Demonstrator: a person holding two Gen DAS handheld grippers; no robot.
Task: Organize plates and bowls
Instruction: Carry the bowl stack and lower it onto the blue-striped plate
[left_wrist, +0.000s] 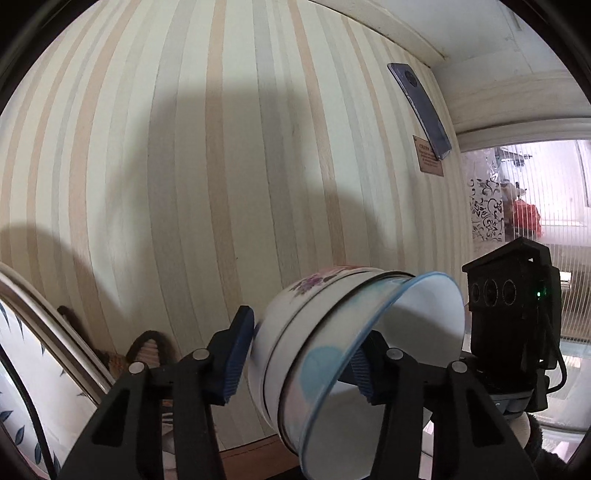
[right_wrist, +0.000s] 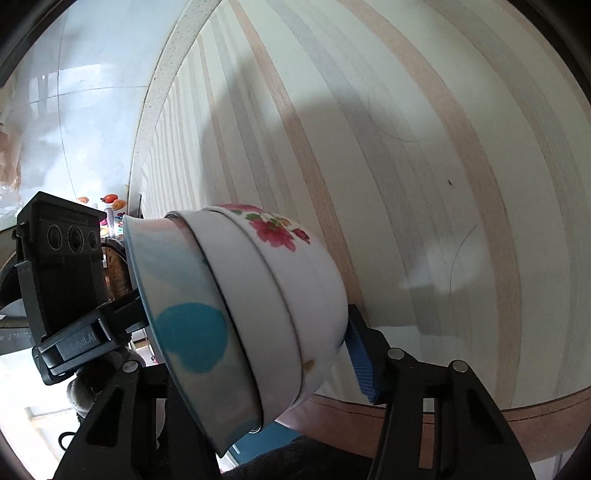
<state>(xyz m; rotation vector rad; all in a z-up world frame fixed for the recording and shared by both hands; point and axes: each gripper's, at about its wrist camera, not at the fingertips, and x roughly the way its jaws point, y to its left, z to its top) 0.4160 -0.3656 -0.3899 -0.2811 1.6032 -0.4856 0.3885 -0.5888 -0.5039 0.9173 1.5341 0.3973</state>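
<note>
Between my left gripper jaws sits the nested bowl stack, tipped on its side — no free room there, and my right gripper is filled by the same stack. Ahead, the striped wall closes off the way forward, with a phone mounted high on it. To the left gripper's right, the other gripper's black camera housing stands close beside the bowls.

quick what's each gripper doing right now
left hand-held gripper: shut on the stack of bowls
right hand-held gripper: shut on the same stack of bowls
</note>
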